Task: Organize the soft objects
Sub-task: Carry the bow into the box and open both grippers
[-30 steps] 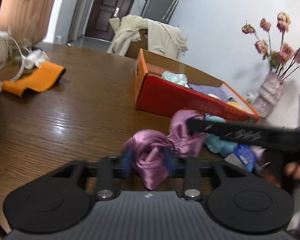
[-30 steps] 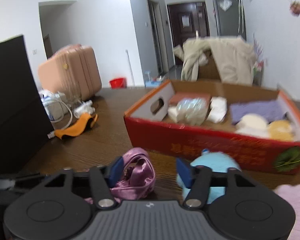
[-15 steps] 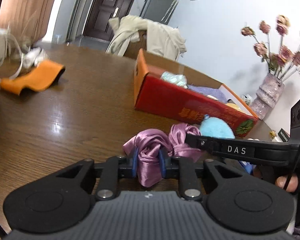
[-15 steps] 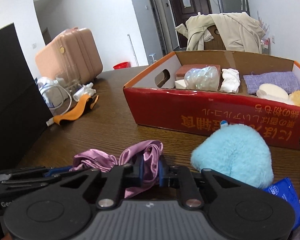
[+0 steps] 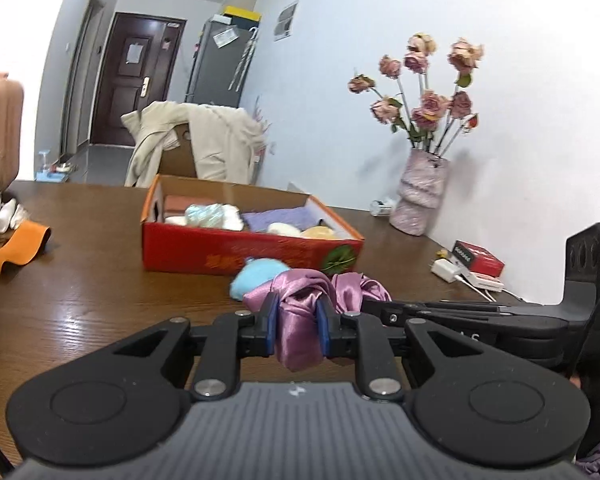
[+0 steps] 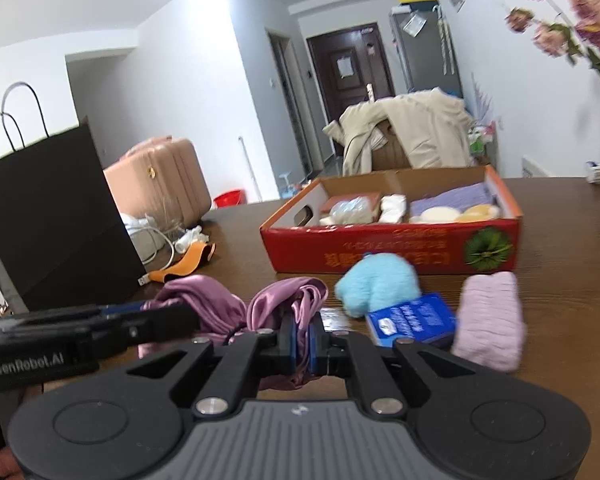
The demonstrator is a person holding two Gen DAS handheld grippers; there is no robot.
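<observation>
A purple satin cloth is held between both grippers above the wooden table. My left gripper is shut on one bunch of it. My right gripper is shut on the other bunch; more of the cloth lies toward the left gripper. A fluffy light-blue toy lies in front of the red cardboard box, which holds several soft items. A pink knit piece and a blue packet lie at the right. The blue toy also shows in the left wrist view.
A black paper bag stands at the left, with an orange strap and cables beside it. A vase of dried roses stands by the wall. A charger and a red-and-black box lie at the right.
Both grippers closed on the purple cloth and lifted it up off the table. The views rose and now look more level across the box.
</observation>
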